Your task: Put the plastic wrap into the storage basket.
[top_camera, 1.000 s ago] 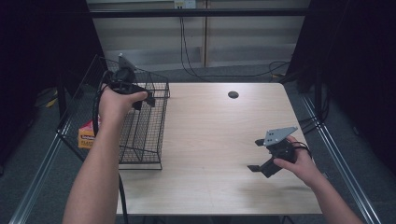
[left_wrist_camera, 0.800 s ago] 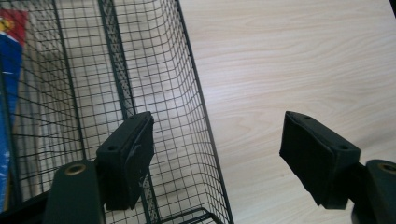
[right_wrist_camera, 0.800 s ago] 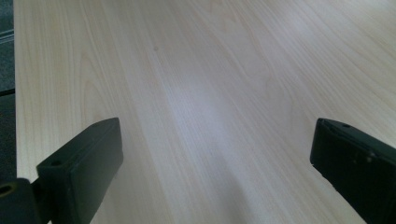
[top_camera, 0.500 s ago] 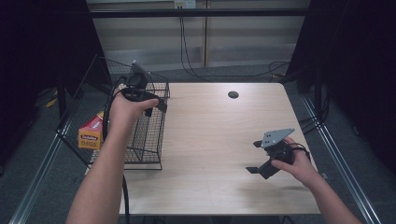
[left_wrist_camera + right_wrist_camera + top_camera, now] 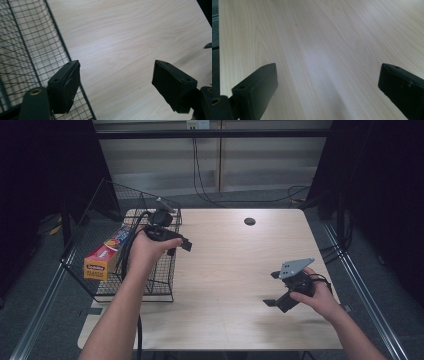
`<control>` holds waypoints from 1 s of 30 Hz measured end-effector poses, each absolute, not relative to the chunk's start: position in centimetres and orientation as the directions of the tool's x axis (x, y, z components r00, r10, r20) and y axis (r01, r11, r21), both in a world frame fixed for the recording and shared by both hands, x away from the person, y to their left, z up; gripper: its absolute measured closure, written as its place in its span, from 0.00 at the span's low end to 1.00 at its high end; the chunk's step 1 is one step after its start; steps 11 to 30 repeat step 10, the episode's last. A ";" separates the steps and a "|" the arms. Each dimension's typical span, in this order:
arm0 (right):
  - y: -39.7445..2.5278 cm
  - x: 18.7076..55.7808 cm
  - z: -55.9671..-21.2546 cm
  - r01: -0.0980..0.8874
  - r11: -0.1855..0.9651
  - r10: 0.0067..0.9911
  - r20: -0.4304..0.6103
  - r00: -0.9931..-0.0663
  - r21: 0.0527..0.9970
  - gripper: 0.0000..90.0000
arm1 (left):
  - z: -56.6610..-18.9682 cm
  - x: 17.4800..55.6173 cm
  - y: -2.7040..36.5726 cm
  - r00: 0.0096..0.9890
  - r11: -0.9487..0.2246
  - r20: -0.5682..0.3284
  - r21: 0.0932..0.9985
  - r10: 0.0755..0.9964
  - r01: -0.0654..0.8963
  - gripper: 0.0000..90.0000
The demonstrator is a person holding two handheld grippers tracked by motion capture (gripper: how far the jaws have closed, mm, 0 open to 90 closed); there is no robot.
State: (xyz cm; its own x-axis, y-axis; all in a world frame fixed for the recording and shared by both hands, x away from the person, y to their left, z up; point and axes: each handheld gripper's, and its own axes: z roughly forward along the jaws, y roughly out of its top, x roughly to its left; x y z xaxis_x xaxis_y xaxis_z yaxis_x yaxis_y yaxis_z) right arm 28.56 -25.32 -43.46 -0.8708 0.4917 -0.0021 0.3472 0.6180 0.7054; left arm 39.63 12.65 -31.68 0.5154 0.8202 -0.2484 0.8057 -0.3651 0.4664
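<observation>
My left gripper (image 5: 179, 247) hangs over the right rim of a black wire basket (image 5: 165, 275) at the table's left side. In the left gripper view its jaws (image 5: 116, 82) stand wide open over bare wood, with the basket's mesh (image 5: 22, 50) to their left. My right gripper (image 5: 272, 288) hovers low over the table's front right, grey plate on top. The right gripper view shows its jaws (image 5: 324, 90) open too, nothing between them. A long orange and yellow box (image 5: 107, 252) lies along the basket's left side.
The light wooden table (image 5: 235, 250) has a round dark cable hole (image 5: 249, 221) near its far edge. Cables (image 5: 210, 190) run across the floor behind it. Metal rails (image 5: 360, 285) flank the table on both sides.
My left gripper has moved right, from above the basket's far left corner to its right rim, so the box now shows. The right gripper has barely shifted.
</observation>
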 end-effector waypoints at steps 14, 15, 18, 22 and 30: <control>-25.3 28.7 -43.6 0.343 0.624 0.489 -0.008 -0.872 0.702 0.03 | -32.9 38.9 11.5 0.564 -0.396 -0.272 0.484 0.780 0.780 0.21; -25.3 28.7 -43.6 0.343 0.624 0.489 -0.008 -0.872 0.702 0.03 | -32.9 38.9 11.5 0.564 -0.396 -0.272 0.484 0.780 0.780 0.21; -25.3 28.7 -43.6 0.343 0.624 0.489 -0.008 -0.872 0.702 0.03 | -32.9 38.9 11.5 0.564 -0.396 -0.272 0.484 0.780 0.780 0.21; -25.3 28.7 -43.6 0.343 0.624 0.489 -0.008 -0.872 0.702 0.03 | -32.9 38.9 11.5 0.564 -0.396 -0.272 0.484 0.780 0.780 0.21; -25.3 28.7 -43.6 0.343 0.624 0.489 -0.008 -0.872 0.702 0.03 | -32.9 38.9 11.5 0.564 -0.396 -0.272 0.484 0.780 0.780 0.21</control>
